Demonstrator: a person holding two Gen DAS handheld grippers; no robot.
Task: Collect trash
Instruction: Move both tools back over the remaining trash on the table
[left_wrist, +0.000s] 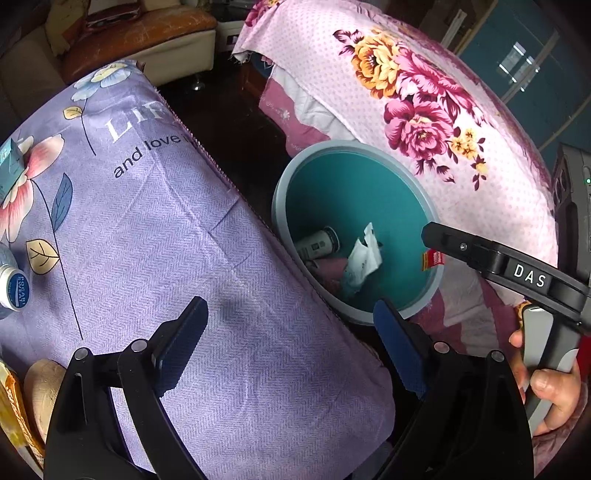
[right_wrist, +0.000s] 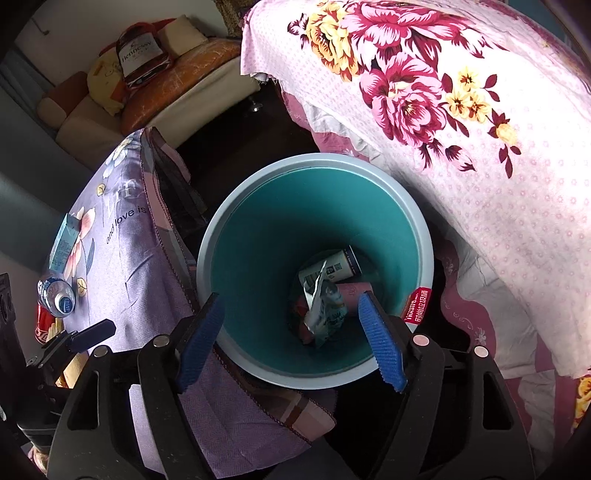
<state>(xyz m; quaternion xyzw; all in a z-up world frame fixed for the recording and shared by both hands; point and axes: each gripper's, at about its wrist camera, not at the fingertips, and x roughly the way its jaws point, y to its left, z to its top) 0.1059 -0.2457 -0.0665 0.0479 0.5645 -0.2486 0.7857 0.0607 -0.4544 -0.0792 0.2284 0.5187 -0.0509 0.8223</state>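
Jaws of the right gripper (right_wrist: 291, 343) stand wide and empty directly over the bin (right_wrist: 421, 236), suggesting a drop: a wrapper (right_wrist: 325, 306) and can (right_wrist: 340, 267) lie inside. The left gripper (left_wrist: 291, 350), also wide and empty, hangs over the lilac-covered counter (left_wrist: 221, 295), where a bottle (right_wrist: 57, 293) and carton (right_wrist: 66, 240) wait, farther left.

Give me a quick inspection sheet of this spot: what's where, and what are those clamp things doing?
Surface: lilac flowered cloth over a low table.
Job's things: teal bin on the floor holds a can and a crumpled wrapper.
Clutter: capped water bottle and small carton lie on the cloth.
Grippers: left gripper open, empty; right gripper open, empty, above the bin.
Cables: nothing seen.
Surroundings: pink floral cloth, sofa behind.
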